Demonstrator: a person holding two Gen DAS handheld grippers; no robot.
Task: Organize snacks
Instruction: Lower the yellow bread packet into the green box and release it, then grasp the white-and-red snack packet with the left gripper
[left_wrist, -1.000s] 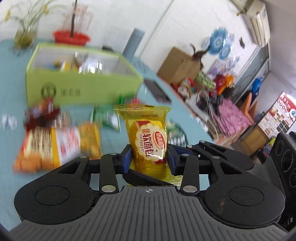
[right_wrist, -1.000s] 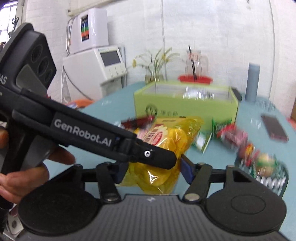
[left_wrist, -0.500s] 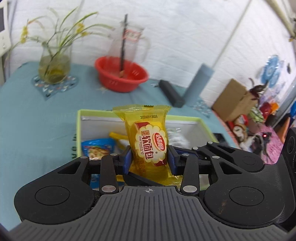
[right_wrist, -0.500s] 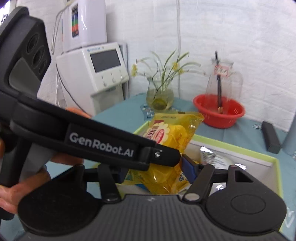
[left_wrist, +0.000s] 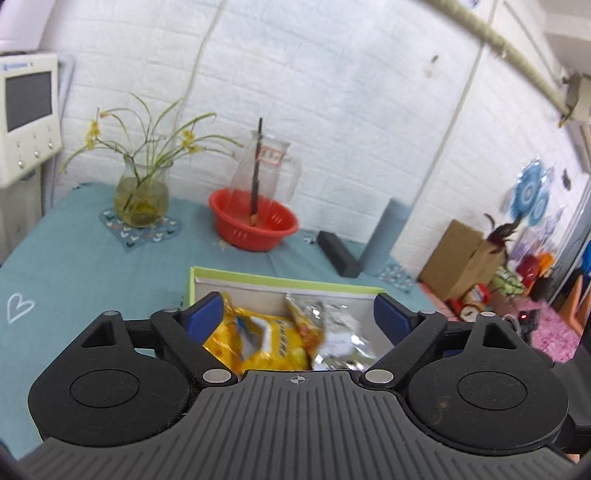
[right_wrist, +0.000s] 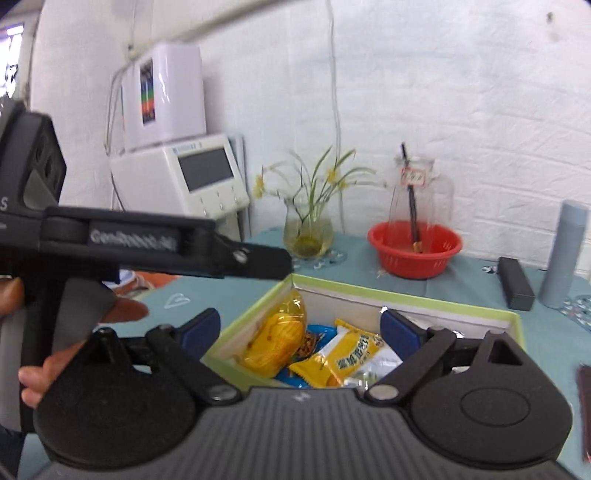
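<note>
Both grippers hover over the lime-green box on the teal table. My left gripper has its jaws opening wide, nothing pressed between the blue pads. Below it in the box lie a yellow snack packet and a silver packet. My right gripper is also opening and holds nothing. Under it in the box rest a yellow bread packet, a yellow bar packet and a blue packet. The left tool's black housing and a hand cross the right wrist view.
Behind the box stand a red basket with a glass jug, a vase of flowers, a grey cylinder and a black case. A white machine stands off the table's left end.
Both grippers moved from the loose snacks to above the box, then opened. The two yellow packets left the jaws and now lie in the box.
</note>
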